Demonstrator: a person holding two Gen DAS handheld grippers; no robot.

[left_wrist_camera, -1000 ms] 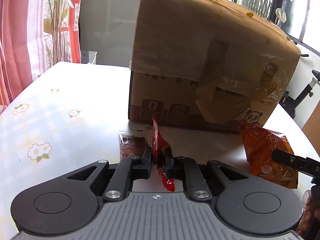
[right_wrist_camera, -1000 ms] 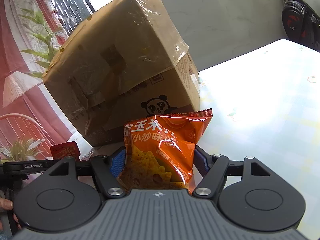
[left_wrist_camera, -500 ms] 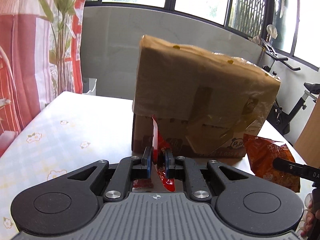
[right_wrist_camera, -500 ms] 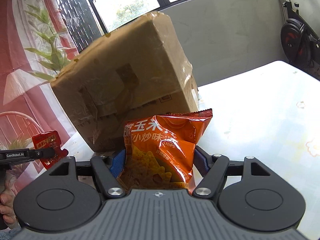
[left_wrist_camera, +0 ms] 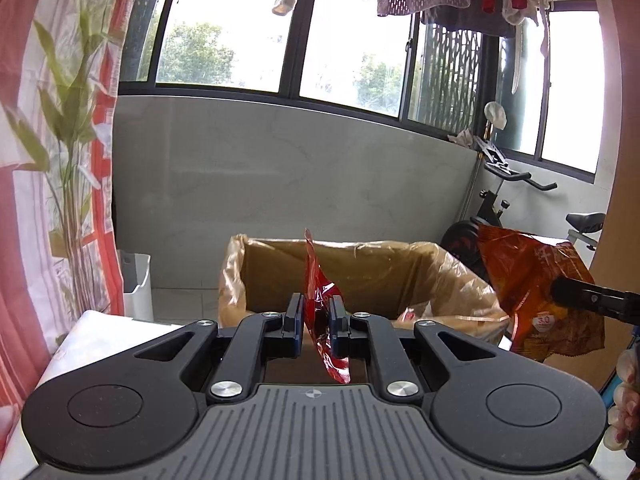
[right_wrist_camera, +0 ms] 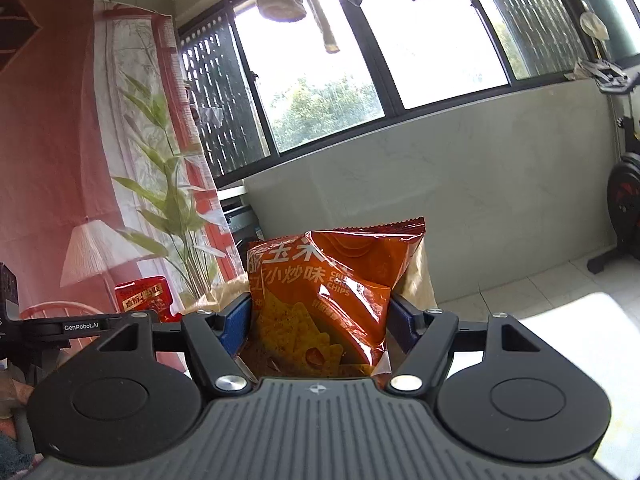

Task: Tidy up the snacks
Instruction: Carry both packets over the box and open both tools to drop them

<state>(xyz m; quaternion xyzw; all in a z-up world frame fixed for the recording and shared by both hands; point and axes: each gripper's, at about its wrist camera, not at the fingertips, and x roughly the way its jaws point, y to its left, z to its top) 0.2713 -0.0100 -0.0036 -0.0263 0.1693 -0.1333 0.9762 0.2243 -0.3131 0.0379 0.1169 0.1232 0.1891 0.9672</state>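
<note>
The left claw is closed on a small red packet, held edge-on above the near rim of the open cardboard box. The right claw grips an orange chip bag, which hangs at the box's 3 o'clock side in the left view.

Showing matte black housings on left gripper and right gripper, ribbed grey centre panels, round recessed discs, silver screws, blue finger pads, white "GenRobot.AI" lettering, bare skin at frame edges.
</note>
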